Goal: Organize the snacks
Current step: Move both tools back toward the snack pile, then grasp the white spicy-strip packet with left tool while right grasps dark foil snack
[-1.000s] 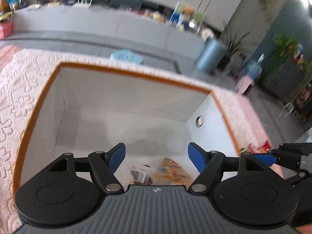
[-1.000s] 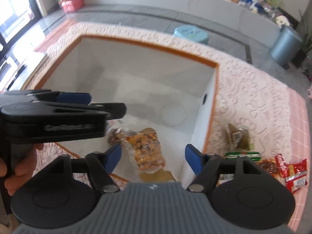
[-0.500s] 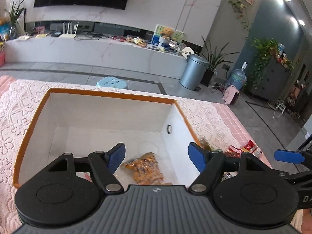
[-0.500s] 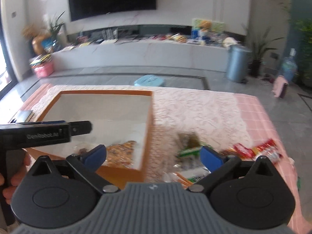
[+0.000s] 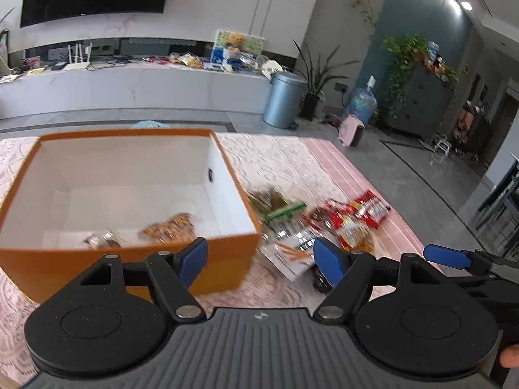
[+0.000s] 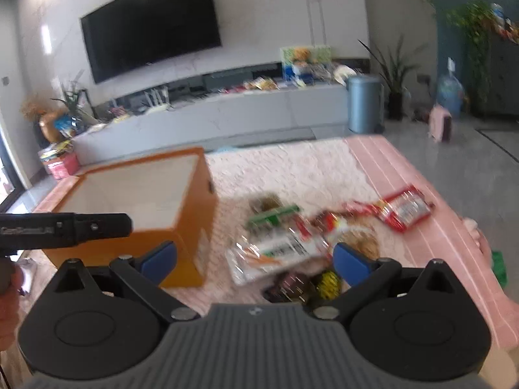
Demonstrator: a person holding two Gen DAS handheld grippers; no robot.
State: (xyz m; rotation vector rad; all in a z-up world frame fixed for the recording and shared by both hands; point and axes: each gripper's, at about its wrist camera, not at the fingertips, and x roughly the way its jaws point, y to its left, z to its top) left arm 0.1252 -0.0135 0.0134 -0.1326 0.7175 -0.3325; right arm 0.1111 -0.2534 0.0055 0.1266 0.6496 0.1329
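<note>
**Both claws empty, swung off the box toward the loose snacks**

The orange box stands upright on the lace-covered worktop, its open top up and its long axis running across the left wrist view. It is ahead and to the left of the left claw, whose near wall sits just beyond the left finger. Its outside is orange, its inside white, with a small round hole in the right wall. On its floor lie an orange-speckled packet and a small clear dark-filled packet, both blurred.

The snack pile lies on the worktop straight ahead of the right claw, to the right of the box: a green-and-white clear pack whose long axis slants up to the right, dark and yellow packets just under the claw, and a red packet farther right, also slanted.

A second ago both claws were over the box interior; now they are outside it, the right one facing the pile. The right claw's jaws have just been opening and stand wide with nothing between them. The left claw is also spread wide and empty.
</note>
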